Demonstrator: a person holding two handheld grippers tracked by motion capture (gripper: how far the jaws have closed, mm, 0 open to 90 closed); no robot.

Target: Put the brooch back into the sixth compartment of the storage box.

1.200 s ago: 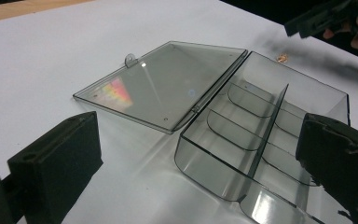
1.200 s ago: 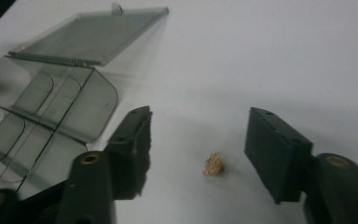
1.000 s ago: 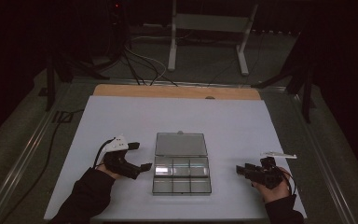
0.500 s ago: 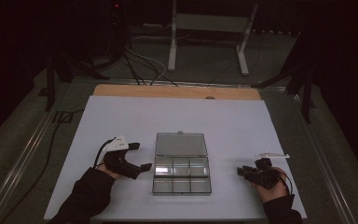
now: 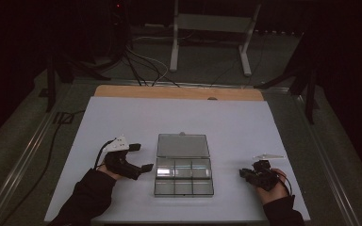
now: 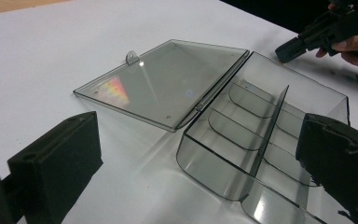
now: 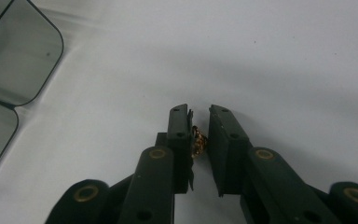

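The right gripper view shows a small gold piece point(image 7: 198, 140) between the right gripper point(image 7: 199, 122)'s narrowed, just-closing jaws, wider a second earlier, touching one pad.

Compartment box point(image 5: 184, 176) on table point(image 5: 235, 127) centre, lid point(image 5: 183, 145) flat behind it; left tongs point(image 5: 141, 157) left, right tongs point(image 5: 243, 173) right.

No text, label, brand, number or sign can be read anywhere in these views, neither on the clear compartment box point(image 5: 184, 170) nor on the white surface point(image 5: 122, 117) it lies on.
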